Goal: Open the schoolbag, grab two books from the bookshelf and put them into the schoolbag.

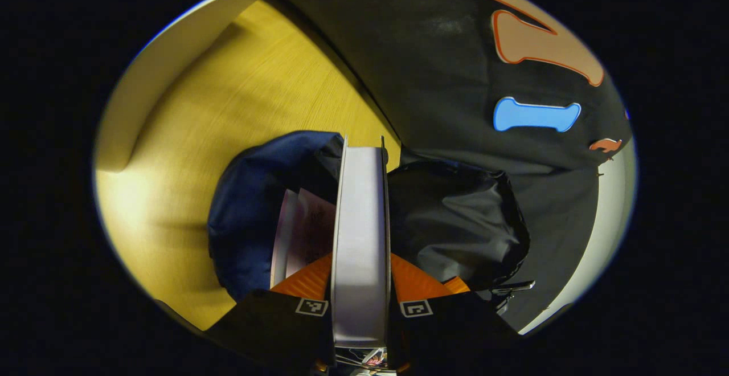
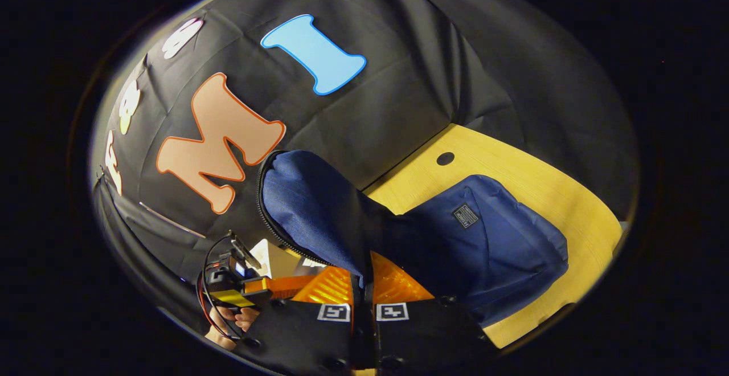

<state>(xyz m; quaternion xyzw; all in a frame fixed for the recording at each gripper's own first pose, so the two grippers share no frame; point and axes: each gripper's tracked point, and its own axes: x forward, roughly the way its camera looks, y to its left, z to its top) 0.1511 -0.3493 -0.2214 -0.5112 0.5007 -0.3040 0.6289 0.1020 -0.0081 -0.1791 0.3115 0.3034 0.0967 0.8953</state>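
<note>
Left gripper (image 1: 360, 285) clamped on a pale grey book (image 1: 360, 233), both fingers pressing its covers, page block facing the camera and standing upright over the schoolbag's open mouth. Just left of that book, inside the schoolbag (image 1: 250, 211), a second book (image 1: 299, 233) already in, its pinkish pages fanned a little. Navy fabric on the left of the opening, black lining (image 1: 455, 222) bulging on the right. Beyond the schoolbag, yellow wooden table (image 1: 228, 114). In the right gripper view, right gripper (image 2: 363, 290) pinched tight on the schoolbag's navy flap (image 2: 313, 205), lifting it (zip teeth running along the raised edge). Rest of the schoolbag slumped on the table past the flap, small dark label on its front. Left of the flap, the other gripper with a hand (image 2: 230, 319) beneath it.
</note>
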